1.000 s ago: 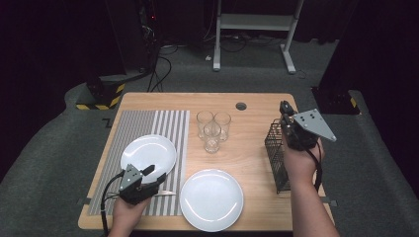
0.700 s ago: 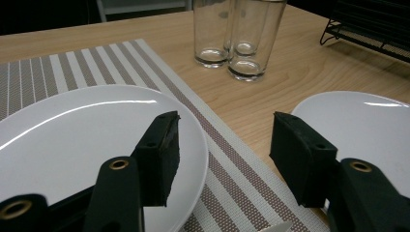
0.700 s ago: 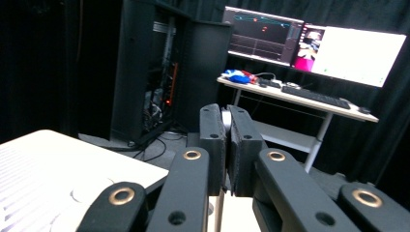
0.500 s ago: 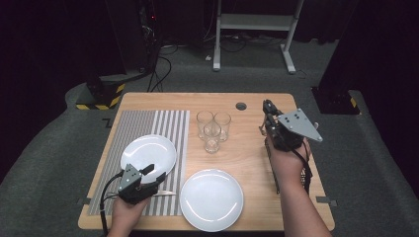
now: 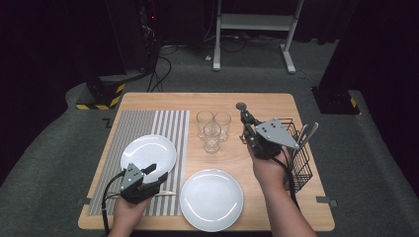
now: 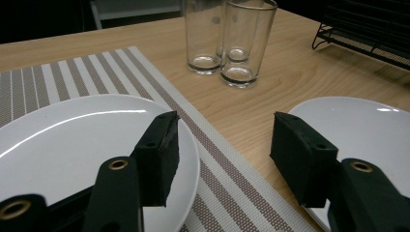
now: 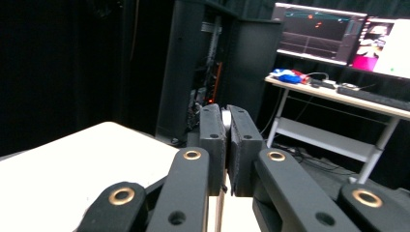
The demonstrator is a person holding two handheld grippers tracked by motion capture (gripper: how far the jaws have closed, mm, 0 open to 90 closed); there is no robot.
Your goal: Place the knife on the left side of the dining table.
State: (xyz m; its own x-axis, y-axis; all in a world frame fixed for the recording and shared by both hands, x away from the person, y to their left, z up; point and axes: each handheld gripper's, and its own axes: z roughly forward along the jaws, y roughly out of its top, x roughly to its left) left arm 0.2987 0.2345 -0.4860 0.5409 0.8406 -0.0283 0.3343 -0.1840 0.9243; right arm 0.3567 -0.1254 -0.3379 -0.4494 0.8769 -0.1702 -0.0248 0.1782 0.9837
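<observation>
Nearest the person on the wooden table [image 5: 276,207], a white plate [image 5: 211,200] lies on the bare wood. Just left of it, the left gripper [image 5: 157,174] rests low over the near end of the striped placemat [image 5: 148,123], its jaws standing well apart with nothing between them. They straddle the strip of mat between this plate and a second white plate [image 5: 148,150], which lies on the mat. A slim piece of cutlery [image 5: 167,193] lies flat on the mat just beside the gripper.

Farther in and to the right, the right gripper [image 5: 245,121] is held above the table, tilted away from the person. Its jaws are pressed together on a thin pale strip [image 7: 224,115] – too little of it shows to say what it is. Just right of that hand stands a black wire basket [image 5: 302,163] with cutlery handles [image 5: 306,132] sticking up out of it.

Mid-table, between mat and right gripper, three clear glasses [image 5: 212,129] stand upright in a tight cluster – empty.
</observation>
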